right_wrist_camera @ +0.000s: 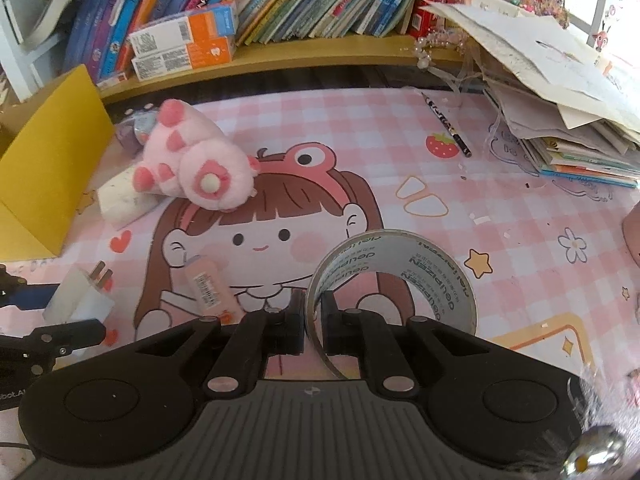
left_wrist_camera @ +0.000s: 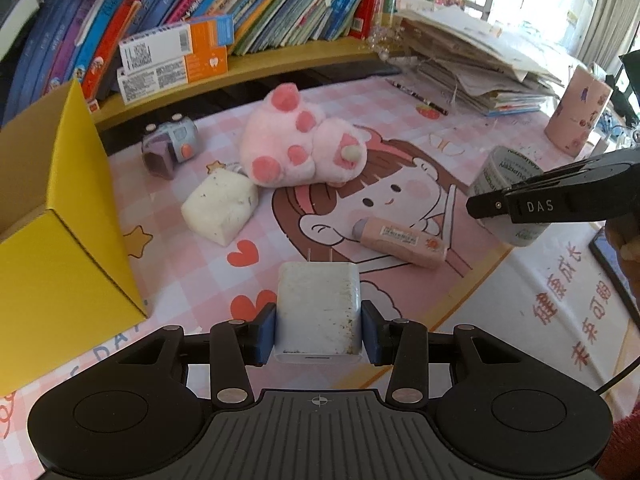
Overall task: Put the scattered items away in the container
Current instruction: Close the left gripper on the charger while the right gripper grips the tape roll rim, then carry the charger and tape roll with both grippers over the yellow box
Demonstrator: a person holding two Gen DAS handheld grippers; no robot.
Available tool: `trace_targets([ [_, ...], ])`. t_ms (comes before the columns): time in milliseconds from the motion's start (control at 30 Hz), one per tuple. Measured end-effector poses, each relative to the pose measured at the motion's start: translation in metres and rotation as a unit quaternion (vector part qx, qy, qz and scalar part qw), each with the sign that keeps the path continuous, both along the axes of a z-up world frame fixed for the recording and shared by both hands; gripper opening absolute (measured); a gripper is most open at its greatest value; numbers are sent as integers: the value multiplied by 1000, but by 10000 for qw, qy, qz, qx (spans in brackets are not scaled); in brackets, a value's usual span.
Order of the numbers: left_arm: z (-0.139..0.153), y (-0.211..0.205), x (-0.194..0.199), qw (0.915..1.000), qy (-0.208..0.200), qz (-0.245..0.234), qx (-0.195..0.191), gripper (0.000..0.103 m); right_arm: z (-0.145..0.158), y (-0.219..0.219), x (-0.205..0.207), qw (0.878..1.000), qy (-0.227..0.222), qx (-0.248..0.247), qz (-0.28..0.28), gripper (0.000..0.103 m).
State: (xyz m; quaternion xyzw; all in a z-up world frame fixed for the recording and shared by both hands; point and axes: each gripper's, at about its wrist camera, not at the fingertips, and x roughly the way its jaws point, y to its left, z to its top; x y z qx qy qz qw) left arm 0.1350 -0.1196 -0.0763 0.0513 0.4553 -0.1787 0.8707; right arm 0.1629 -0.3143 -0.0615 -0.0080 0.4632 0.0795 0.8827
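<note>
Pink desk mat [left_wrist_camera: 400, 152]; charger [left_wrist_camera: 318, 312] clamped between left jaws.

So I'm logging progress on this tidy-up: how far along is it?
Nothing shows as boxed yet; the yellow box's inside is hidden. In hand: the left tongs grip the white charger, the right tongs pinch the tape roll's wall. Left on the mat: plush toy, white block, pink tube, small toy car.

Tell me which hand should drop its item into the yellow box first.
Left. Its tongs, gripping the white charger, sit right beside the yellow box; the right tongs, holding the tape roll, are farther off.
</note>
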Motion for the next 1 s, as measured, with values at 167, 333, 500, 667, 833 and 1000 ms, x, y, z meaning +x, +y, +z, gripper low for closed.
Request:
trace_targets([
  [167,14,4,-16,9998,-169,23,-79,41,12,5,-17,9999,-92,61,63,8],
  [333,31,12,-34,9991,-377,94,-177,41,22,11,-35,9997,-145,154,121,8],
  [500,49,21,-53,9975,-627,174,-267,41,35,21,-55,9990,-252,281,236,8],
  [667,63,29,-70,9957,-819,259,-341,41,47,31,-73,9979,-341,430,356,8],
  [833,71,38,-83,9943,-929,354,-395,41,54,39,-89,9971,-374,500,445,8],
  [1000,78,44,-91,9930,-1029,399,-420,41,57,44,-102,9966,-380,550,488,8],
])
